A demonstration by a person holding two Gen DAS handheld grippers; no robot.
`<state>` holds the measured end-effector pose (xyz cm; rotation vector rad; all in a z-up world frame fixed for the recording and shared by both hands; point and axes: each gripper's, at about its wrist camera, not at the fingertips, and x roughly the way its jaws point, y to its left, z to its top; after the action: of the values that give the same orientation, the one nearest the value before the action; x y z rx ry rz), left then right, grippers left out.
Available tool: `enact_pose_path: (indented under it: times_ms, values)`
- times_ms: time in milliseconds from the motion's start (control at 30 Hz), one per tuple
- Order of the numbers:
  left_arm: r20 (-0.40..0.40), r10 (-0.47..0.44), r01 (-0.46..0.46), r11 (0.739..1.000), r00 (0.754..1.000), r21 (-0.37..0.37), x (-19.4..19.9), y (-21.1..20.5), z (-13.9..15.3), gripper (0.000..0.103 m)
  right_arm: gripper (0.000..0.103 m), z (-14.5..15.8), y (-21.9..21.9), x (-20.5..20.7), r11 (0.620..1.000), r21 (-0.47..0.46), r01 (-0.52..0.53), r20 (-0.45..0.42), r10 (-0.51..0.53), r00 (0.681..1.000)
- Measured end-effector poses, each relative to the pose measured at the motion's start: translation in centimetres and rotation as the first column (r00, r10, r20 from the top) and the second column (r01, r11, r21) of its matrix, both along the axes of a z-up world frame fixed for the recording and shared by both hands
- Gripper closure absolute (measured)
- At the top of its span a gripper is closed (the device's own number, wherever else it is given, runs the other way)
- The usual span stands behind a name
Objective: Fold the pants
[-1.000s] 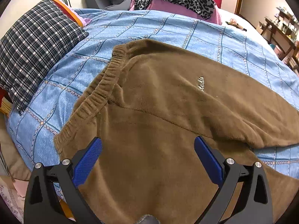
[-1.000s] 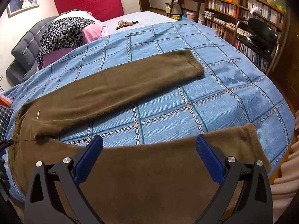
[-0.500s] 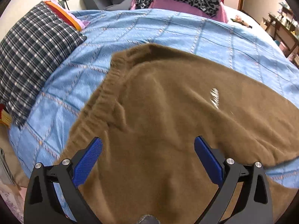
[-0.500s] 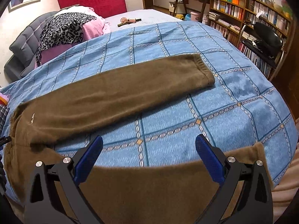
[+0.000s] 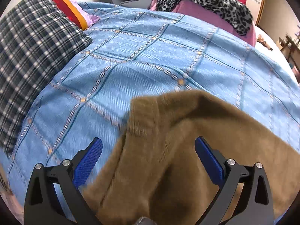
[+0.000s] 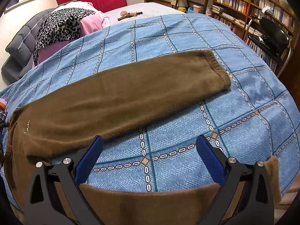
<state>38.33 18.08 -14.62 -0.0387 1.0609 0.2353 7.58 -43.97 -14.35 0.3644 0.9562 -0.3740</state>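
Observation:
Brown fleece pants (image 6: pixel 120 97) lie on a blue patterned bedspread (image 6: pixel 243 112). The far leg stretches flat to the right and ends in a cuff (image 6: pixel 217 65). The near leg (image 6: pixel 150 204) lies under my right gripper (image 6: pixel 148 161), which is open above the blue gap between the legs. In the left wrist view the waistband end of the pants (image 5: pixel 168 140) is bunched and blurred between the fingers of my open left gripper (image 5: pixel 148 161). The fingers stand apart and do not pinch the fabric.
A plaid pillow (image 5: pixel 31 56) lies at the left of the bed. A leopard-print cloth on pink bedding (image 6: pixel 61 26) sits at the head. A bookshelf (image 6: pixel 253 1) and a black chair (image 6: pixel 271 35) stand to the right of the bed.
The left view now shows much more bedspread, and the waistband sits lower and nearer the fingers, blurred by motion. The right gripper has moved forward over the near leg toward the far leg.

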Motion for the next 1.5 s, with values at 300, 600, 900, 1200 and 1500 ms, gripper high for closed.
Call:
enact_pose_path:
  times_ms: [300,600,900,1200,1500]
  values:
    - [-0.017,-0.069,0.069,0.997,0.997,0.017,5.5,0.8,-3.4,0.005,0.003,-0.9,-0.4,1.2,1.0,0.008,-0.006,-0.019,0.006,1.0]
    - [0.026,-0.169,0.171,0.975,0.985,-0.143,5.1,0.1,-2.7,0.061,0.003,-1.4,0.4,2.0,0.999,0.02,-0.034,-0.022,0.034,0.999]
    - [0.192,-0.256,0.284,0.949,0.947,-0.135,-1.4,-1.1,3.3,0.065,0.003,-1.4,-2.8,3.6,0.995,0.095,0.017,0.012,-0.018,1.0]
    - [0.319,-0.242,0.322,0.919,0.916,-0.227,-11.3,0.4,8.2,0.065,0.003,-1.3,-11.5,5.9,0.964,0.224,0.141,0.028,-0.151,0.988]
    - [0.413,-0.202,0.337,0.897,0.888,-0.285,-20.2,2.4,10.4,0.065,0.003,-2.7,-21.3,9.0,0.828,0.51,0.233,0.052,-0.3,0.953]
